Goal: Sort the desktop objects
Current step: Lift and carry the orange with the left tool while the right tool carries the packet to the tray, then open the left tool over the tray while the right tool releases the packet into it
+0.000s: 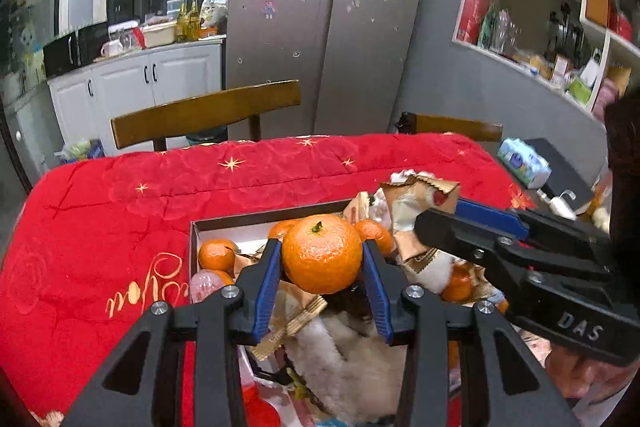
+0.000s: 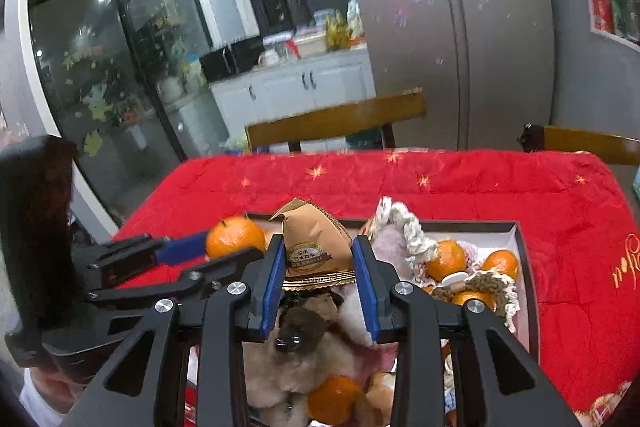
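Observation:
My left gripper (image 1: 322, 259) is shut on an orange mandarin (image 1: 322, 253) and holds it above a shallow dark-rimmed box (image 1: 256, 217). The box holds several more mandarins (image 1: 216, 255), snack wrappers and plush toys (image 1: 352, 363). My right gripper (image 2: 318, 255) is shut on a brown paper snack packet (image 2: 314, 243) above the same box (image 2: 520, 239). The right gripper also shows in the left wrist view (image 1: 444, 215), holding the packet (image 1: 420, 195). The left gripper shows in the right wrist view (image 2: 200, 251) with its mandarin (image 2: 234, 237).
The box sits on a red quilted cloth (image 1: 120, 227) that covers the table. Wooden chair backs (image 1: 208, 111) stand at the far edge, with a fridge (image 1: 328, 27) behind. A tissue pack (image 1: 524, 163) lies to the right of the table. Crocheted items (image 2: 480, 283) lie in the box.

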{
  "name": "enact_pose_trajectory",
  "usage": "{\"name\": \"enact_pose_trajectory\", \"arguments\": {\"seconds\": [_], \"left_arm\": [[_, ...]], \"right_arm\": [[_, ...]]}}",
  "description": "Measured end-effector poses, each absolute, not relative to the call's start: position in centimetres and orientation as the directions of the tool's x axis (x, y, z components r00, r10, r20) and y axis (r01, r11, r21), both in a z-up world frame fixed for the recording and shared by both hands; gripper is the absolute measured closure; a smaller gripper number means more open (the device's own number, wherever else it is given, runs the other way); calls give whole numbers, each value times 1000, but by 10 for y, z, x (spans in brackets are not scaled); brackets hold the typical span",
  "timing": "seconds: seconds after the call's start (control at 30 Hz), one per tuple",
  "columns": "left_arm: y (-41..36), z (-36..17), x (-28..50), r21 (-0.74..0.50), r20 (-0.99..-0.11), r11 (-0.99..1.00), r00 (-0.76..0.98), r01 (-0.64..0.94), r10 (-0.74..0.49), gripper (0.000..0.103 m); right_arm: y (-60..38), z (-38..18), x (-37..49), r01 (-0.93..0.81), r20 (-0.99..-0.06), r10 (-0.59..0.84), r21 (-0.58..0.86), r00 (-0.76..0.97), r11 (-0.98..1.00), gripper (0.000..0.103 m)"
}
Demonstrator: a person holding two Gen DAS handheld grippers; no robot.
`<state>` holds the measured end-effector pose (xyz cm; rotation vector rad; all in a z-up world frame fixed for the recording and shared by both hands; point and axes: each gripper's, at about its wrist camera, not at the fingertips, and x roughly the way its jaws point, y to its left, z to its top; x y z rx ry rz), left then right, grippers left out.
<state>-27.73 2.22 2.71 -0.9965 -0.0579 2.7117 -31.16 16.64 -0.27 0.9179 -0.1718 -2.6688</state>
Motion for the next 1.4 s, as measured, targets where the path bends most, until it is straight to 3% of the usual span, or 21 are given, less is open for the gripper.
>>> {"name": "enact_pose_trajectory", "arguments": {"seconds": [0.13, 0.77, 0.87, 1.0, 1.1, 1.23, 1.4], "left_arm": [[24, 14, -282, -158, -650, -957, -704, -243, 286, 62], [38, -8, -276, -57, -659, -960, -712, -275, 243, 61], [40, -8, -274, -37, -656, -960, -718, -276, 232, 61], [43, -6, -273, -9, -657, -960, -722, -279, 216, 60], [45, -3, -272, 52, -684, -963, -712, -266, 160, 44], [46, 14, -257, 128, -652, -954, -748, -272, 126, 0], [42, 39, -243, 120, -610, -953, -778, -277, 149, 0]], "right_arm": [[172, -15, -319, 259, -596, -349, 234, -723, -937, 71], [179, -32, -321, 271, -613, -380, 266, -693, -925, 68], [179, -33, -321, 272, -616, -384, 272, -688, -923, 64], [177, -34, -321, 281, -620, -396, 280, -678, -918, 41], [179, -33, -322, 290, -615, -431, 322, -660, -901, 28], [186, -22, -318, 291, -576, -469, 378, -669, -879, 5], [195, -8, -312, 277, -540, -476, 410, -694, -869, 0]]}}
